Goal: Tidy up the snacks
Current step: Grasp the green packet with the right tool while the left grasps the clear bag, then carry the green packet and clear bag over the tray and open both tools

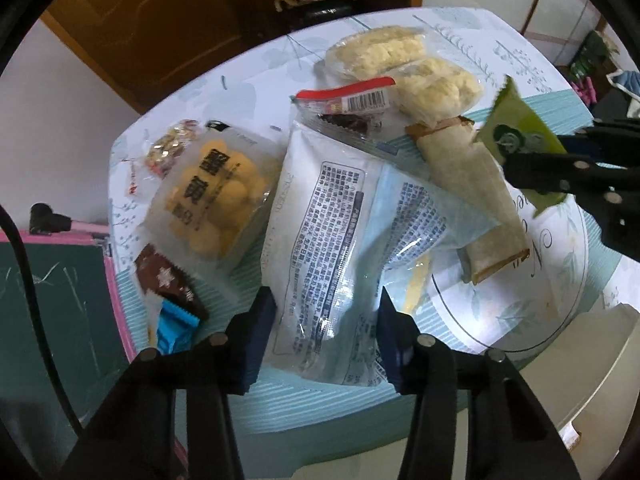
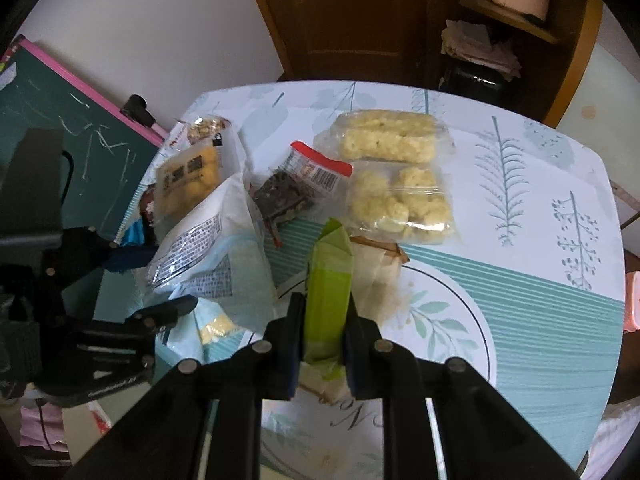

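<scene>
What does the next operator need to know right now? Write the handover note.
Right gripper: shut on the green packet, lifted off the table.
Left gripper: jaws either side of the white bag; it is unclear whether the pads press it.
On the table: yellow-ball pack, seaweed pack, two clear bags of pale puffs, long beige wrapper, brown and blue packets.
Done: the green packet is picked up.
Left: place it and sort the rest.
</scene>
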{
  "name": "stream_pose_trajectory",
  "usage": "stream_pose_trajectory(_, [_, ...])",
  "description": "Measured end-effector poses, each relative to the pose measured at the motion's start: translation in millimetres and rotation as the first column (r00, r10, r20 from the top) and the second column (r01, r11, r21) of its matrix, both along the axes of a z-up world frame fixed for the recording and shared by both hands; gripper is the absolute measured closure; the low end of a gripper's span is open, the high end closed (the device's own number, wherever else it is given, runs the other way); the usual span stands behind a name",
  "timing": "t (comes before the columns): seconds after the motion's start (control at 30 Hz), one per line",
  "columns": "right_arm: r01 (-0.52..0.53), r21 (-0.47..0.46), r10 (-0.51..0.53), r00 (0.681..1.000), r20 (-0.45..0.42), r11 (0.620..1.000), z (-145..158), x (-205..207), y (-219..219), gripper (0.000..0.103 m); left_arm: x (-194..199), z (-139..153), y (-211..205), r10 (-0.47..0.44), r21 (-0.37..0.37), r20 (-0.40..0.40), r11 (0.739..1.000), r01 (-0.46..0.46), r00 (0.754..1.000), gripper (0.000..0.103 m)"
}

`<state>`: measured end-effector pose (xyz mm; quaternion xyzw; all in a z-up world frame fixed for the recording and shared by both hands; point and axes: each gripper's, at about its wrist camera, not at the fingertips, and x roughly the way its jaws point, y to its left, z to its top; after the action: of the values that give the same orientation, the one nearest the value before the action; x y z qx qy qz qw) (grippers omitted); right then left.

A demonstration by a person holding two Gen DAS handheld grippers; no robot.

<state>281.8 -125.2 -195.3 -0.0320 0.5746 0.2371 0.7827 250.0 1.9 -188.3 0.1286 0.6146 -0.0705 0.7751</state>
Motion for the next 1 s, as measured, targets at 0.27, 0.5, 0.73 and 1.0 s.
stream_pose_trajectory(0.27, [0.031, 0.059, -0.034, 0.998, 0.057, 0.998, 34.3, -25.5, -19.6, 0.086, -31.0, 57.7, -4.5, -0.012, -0.027, 0.148, 1.000, 0.016, 0.989, 0.059])
stream_pose_trajectory(0.5, [0.038, 0.139, -0.057, 0.989, 0.139, 0.990, 85.0, -60.1, -31.5, 0.086, -84.1, 133.0, -7.9, -0.006, -0.055, 0.292, 0.998, 0.023, 0.957, 0.059])
stream_pose_trajectory(0.73, [-0.012, 0.183, -0.037, 0.965, 0.260, 0.983, 142.6, -126.5, -35.6, 0.086, -161.6, 187.6, -11.8, 0.026, -0.075, 0.442, 0.997, 0.008, 0.897, 0.058])
stream_pose_trajectory(1.0, [-0.054, 0.223, -0.023, 0.945, 0.326, 0.973, 166.0, -201.3, -44.0, 0.086, -235.3, 197.0, -10.3, 0.112, -0.121, 0.511, 0.991, -0.058, 0.852, 0.058])
